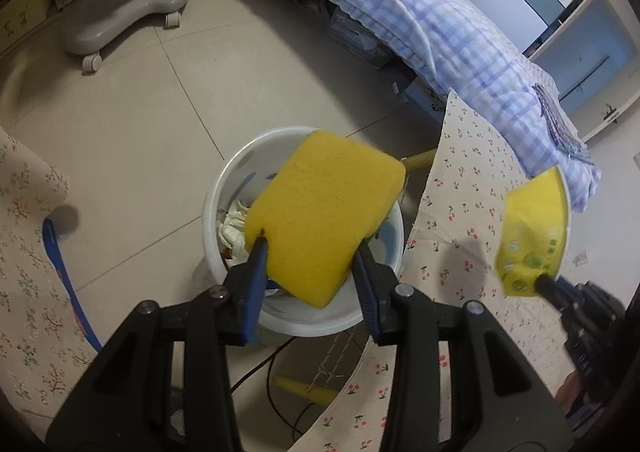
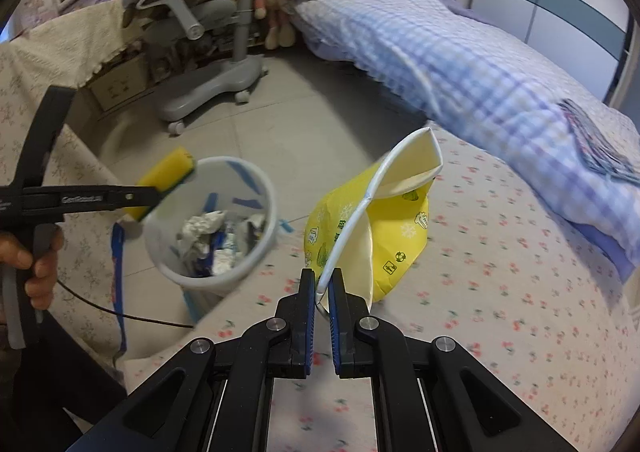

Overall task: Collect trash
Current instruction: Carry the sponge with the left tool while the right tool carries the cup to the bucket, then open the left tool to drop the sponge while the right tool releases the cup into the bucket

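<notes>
Left wrist: tongs (image 1: 310, 246) grip sponge (image 1: 324, 217) over bin (image 1: 224, 187)

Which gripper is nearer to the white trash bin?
Left. The left gripper holds the yellow sponge right above the white trash bin; the right gripper holds the yellow cup off beside it.

The sponge (image 1: 324, 219) hides most of the bin's (image 1: 224, 195) contents — checked bedding (image 2: 480, 63) blurred.
</notes>
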